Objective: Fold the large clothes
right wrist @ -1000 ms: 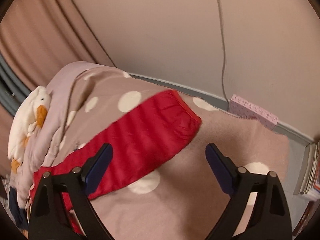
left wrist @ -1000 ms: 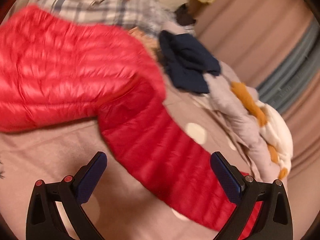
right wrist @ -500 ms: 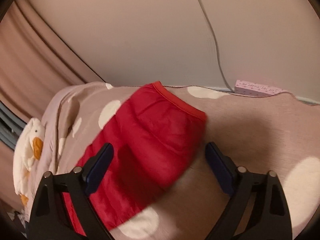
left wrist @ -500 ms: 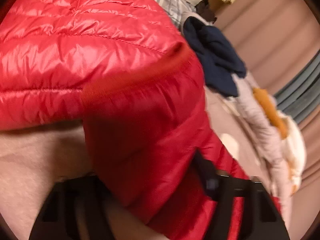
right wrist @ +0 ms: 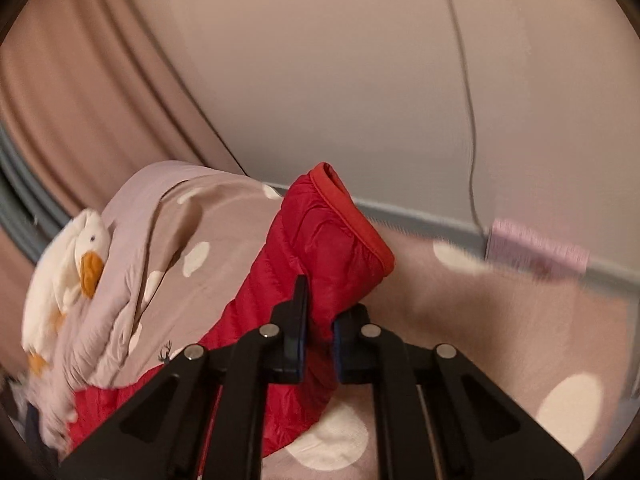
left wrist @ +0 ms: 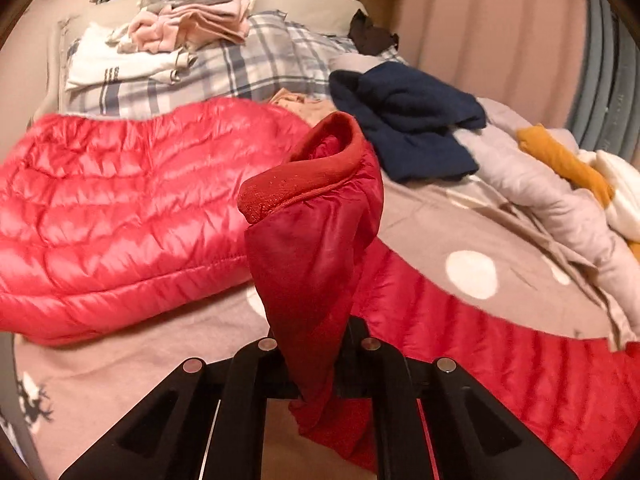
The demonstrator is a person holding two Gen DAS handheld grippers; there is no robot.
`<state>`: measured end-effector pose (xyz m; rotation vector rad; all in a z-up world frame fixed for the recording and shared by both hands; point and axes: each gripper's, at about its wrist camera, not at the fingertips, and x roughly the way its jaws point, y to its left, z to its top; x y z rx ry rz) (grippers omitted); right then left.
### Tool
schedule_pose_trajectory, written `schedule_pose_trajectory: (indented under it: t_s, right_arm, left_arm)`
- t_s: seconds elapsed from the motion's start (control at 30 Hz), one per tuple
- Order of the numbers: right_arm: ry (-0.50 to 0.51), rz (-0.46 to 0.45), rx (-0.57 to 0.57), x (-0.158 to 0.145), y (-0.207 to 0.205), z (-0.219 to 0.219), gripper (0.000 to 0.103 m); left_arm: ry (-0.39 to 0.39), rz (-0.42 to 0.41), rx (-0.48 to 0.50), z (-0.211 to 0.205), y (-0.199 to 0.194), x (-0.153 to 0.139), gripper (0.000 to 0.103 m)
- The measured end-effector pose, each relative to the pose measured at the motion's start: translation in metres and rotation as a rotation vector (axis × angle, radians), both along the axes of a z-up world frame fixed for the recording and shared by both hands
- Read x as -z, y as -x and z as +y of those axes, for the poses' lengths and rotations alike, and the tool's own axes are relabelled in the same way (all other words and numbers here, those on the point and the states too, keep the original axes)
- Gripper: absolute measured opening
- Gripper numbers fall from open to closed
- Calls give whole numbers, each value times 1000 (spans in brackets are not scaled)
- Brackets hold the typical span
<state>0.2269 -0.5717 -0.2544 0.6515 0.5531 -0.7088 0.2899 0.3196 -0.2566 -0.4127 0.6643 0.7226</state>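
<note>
A red quilted puffer jacket [left wrist: 120, 216] lies spread on the bed, its body at the left of the left wrist view. My left gripper [left wrist: 316, 344] is shut on a bunched red part of the jacket with a knit cuff or hem band [left wrist: 312, 176], held raised above the bed. The jacket's sleeve [right wrist: 316, 256] runs across the dotted blanket in the right wrist view. My right gripper [right wrist: 318, 320] is shut on that sleeve just below its orange-red cuff [right wrist: 352, 220], lifting it off the blanket.
A pink-brown dotted blanket [left wrist: 480, 240] covers the bed. A navy garment [left wrist: 412, 120], a plaid sheet [left wrist: 256, 64] and stacked pink and white clothes [left wrist: 180, 28] lie beyond. A duck plush [right wrist: 68, 264] sits left. A wall, a cable [right wrist: 468, 120] and a pink box [right wrist: 536, 252] lie ahead.
Both grippers went from open to shut on the red jacket. The left closed on a bunched banded part, the right on the sleeve near the cuff, and both lifted the fabric.
</note>
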Motion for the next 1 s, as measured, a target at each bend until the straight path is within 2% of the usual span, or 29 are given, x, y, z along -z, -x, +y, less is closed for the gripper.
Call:
schedule_pose_trajectory:
  t_s: [0.2,0.37,0.43,0.63,0.77,0.9,1.0]
  right_arm:
    - [90,-18,-79,-34,-6,27,10]
    - [226,-5,-200,-67,-29,80,10]
    - [247,-28,-233,-78,-36,100,9]
    - [201,-149,-330,-100,-58,165,9]
    - [172,-170,-406,-103,-78,219,9]
    - [53,-219,-508,-98,-85,274,9]
    - [6,-218,-637,-91,-84,332,16]
  left_arm:
    - [-129,-15,32,-23,3,-29,10]
    - [-176,-77,54,-38,13,-51,10]
    - [-189,-79,58,-40,16,-57,10]
    - [-163,-85,58,-39,28,-62,10]
    - [-202,-64,55,-41,36,-64,10]
    - [-191,-46,70,-42,38,-65,10]
    - [-178,-41,77,-45,37,-65,10]
